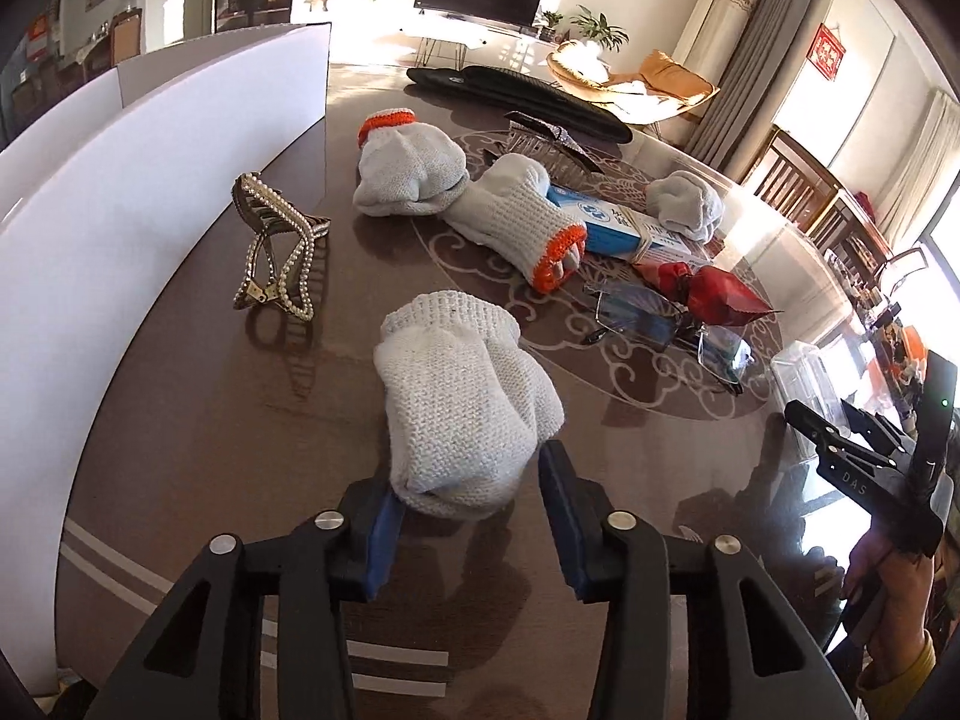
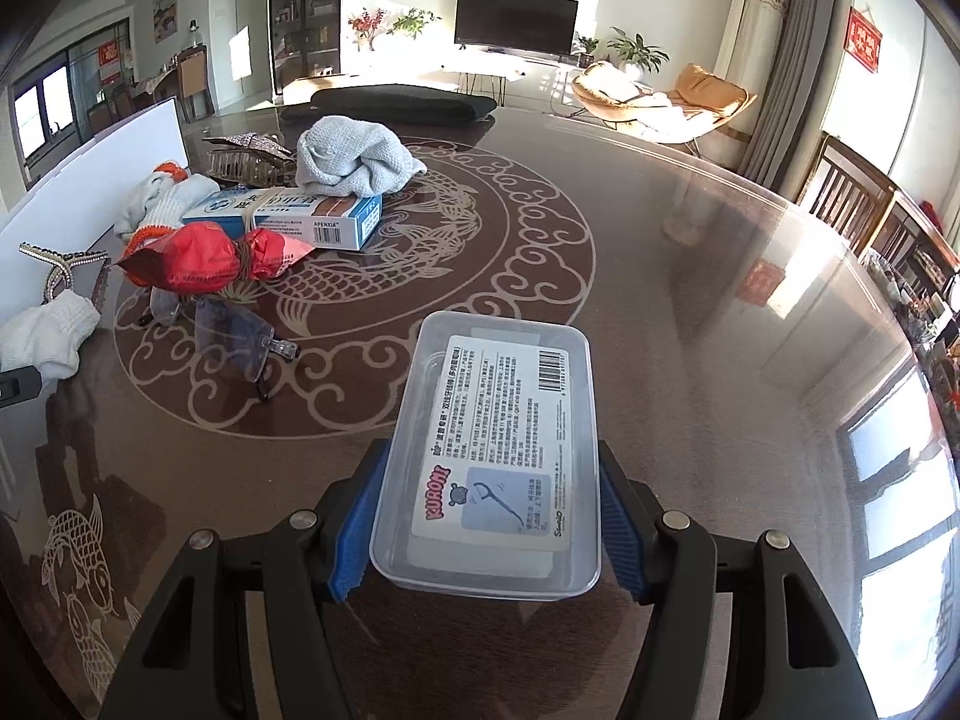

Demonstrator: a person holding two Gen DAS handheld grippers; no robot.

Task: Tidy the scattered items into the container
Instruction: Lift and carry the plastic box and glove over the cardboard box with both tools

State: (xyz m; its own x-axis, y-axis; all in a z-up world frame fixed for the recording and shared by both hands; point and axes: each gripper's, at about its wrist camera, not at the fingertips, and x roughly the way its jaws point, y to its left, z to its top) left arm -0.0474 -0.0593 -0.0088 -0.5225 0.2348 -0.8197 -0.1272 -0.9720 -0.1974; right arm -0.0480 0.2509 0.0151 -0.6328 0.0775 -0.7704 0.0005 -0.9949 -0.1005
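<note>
My left claw sits half-closed around the near end of a rolled white sock; the left pad looks to be touching the knit, while the right pad stands just off it, so I would not call it gripped. The sock should be light, soft and squashy, not slippery; I judge its thick middle the best place to pinch, since the loose tip may pull free.

My right claw holds the clear plastic container across its sides. It is stiff, smooth and light, so it could slip or twist.

Beyond the sock on the worktop lie glasses, fragile and to its right. A pearl hair clip stands to its left. Further off are a red wrapper, a blue box and orange-cuffed gloves. Nothing lies between the sock and the container.
</note>
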